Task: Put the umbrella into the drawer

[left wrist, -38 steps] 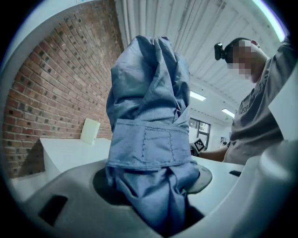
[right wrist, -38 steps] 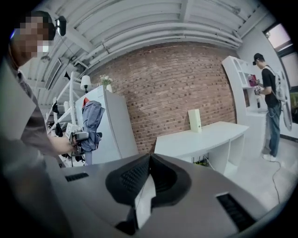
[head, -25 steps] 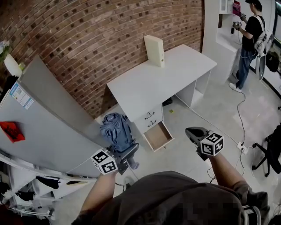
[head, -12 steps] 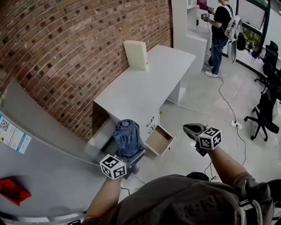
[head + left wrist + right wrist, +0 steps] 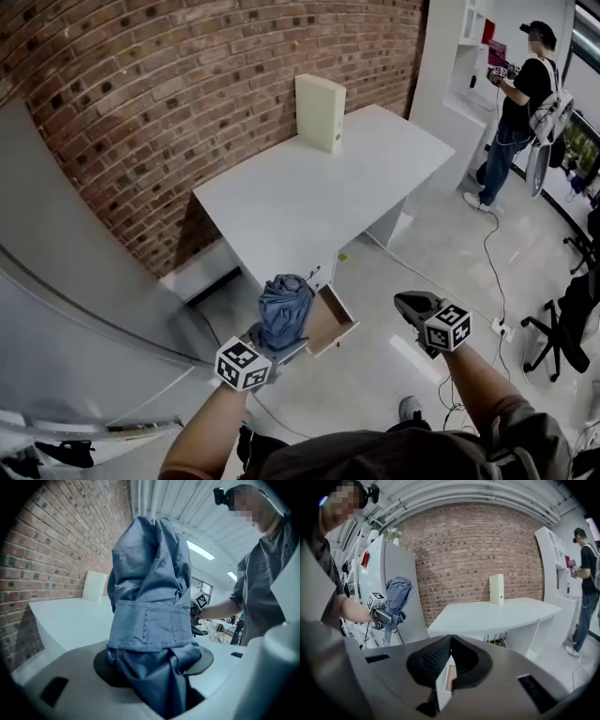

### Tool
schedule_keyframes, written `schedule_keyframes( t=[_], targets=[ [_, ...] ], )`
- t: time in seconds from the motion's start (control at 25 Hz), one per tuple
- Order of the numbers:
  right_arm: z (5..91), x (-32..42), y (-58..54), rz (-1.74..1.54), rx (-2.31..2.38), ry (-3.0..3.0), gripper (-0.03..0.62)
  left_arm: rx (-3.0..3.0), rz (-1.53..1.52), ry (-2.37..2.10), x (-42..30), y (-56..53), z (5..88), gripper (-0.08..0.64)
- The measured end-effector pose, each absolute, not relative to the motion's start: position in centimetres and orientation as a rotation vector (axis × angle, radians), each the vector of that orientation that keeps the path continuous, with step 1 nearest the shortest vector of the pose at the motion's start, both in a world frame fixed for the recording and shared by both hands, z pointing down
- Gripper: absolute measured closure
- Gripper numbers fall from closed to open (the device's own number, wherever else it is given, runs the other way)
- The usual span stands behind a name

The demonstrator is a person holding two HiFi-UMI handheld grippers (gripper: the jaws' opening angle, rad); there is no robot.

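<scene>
A folded blue umbrella (image 5: 285, 312) stands upright in my left gripper (image 5: 274, 348), which is shut on its lower end. It fills the left gripper view, where the umbrella (image 5: 150, 616) rises from between the pads of that gripper (image 5: 152, 670). The open drawer (image 5: 330, 321) of the white desk (image 5: 309, 192) lies just right of the umbrella and looks empty. My right gripper (image 5: 415, 306) hangs over the floor right of the drawer, shut with nothing in it (image 5: 450, 638). The right gripper view also shows the umbrella (image 5: 397, 597) at the left.
A cream box (image 5: 321, 112) stands on the desk by the brick wall. A person (image 5: 517, 103) stands at the back right. A cable (image 5: 487, 281) runs across the floor, and an office chair (image 5: 567, 323) is at the right. A grey panel (image 5: 66, 300) fills the left.
Both grippers have come down. The umbrella, earlier left of the drawer and apart from it, now sits right against the drawer's left side. The right gripper stays shut.
</scene>
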State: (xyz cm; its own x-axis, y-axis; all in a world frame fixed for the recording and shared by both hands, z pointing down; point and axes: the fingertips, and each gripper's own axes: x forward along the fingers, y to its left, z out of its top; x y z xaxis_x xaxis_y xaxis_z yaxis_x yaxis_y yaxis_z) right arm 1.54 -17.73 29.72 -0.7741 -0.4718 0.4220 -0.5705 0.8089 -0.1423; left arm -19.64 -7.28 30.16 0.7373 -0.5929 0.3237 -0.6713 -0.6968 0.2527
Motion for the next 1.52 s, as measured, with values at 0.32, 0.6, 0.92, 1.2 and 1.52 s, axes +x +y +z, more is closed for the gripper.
schedule_keyframes(
  t=[0.32,0.6,0.92,1.2,1.52],
  targets=[
    [40.9,4.7,-24.8,0.311,0.745,-2.653,0.600,2.450,0.618,-0.973,-14.9,-15.1,45.7,0.314],
    [53.4,8.0,-25.5,0.521,0.874,-2.630,0.600,2.298,0.652,-0.883,-12.4,-19.2,59.2,0.314],
    [66.0,11.6,-27.6,0.557,0.950,-2.615,0.600,2.096,0.654,-0.892,-11.5,-24.4,76.5,0.316],
    [75.1,14.1,-29.3,0.523,0.992,-2.566,0.600,1.925,0.638,-0.917,-12.0,-27.7,88.3,0.316],
    [80.6,14.6,-29.0,0.531,0.959,-2.528,0.600,1.845,0.693,-0.886,-11.3,-28.9,96.1,0.318]
  ],
)
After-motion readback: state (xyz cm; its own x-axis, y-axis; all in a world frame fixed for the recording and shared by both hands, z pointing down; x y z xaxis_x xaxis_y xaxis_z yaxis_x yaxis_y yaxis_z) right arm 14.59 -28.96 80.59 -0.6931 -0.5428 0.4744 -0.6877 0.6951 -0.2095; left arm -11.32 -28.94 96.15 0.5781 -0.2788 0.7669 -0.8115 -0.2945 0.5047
